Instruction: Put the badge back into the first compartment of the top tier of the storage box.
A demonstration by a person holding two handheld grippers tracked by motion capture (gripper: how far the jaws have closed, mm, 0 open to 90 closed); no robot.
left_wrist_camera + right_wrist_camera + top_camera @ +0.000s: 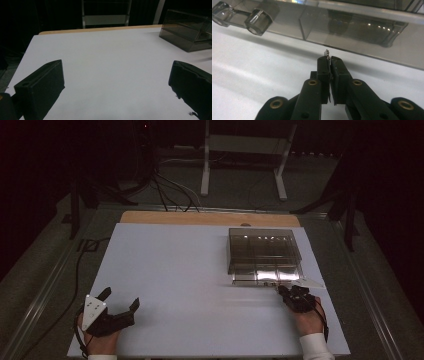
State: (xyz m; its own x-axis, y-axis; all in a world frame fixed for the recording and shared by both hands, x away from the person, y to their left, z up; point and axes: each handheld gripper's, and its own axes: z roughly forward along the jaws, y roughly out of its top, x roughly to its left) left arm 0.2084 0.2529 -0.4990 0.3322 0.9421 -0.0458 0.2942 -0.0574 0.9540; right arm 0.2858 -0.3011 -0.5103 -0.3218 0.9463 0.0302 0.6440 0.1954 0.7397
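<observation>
My right gripper (328, 59) has its jaws pressed together on a tiny pale piece (326, 52), a sliver of metal or plastic that just pokes out past the tips; I cannot tell what it is. It sits right in front of the smoky clear organiser box (264, 251), which stands near the far right corner of the counter (180, 270), with its lid lying open toward me near the right edge. In the right gripper view the box's front wall and its round hinge knobs (258, 21) run across above my tips, close but not touching.

My left gripper (119, 306) rests near the counter's near left corner with its jaws spread wide and nothing between them, well apart from the box.

The step in hand, as I judge it, is getting this small piece into one of the box's compartments. The grip is shallow, right at the very ends of the pads, so I should keep the pinch steady and avoid any jerk or twist that could flick the piece out. I would lift enough to clear the front wall, move over the chosen compartment, lower the tips inside, and only then ease the jaws apart. The left gripper could steady the box if it slides.
</observation>
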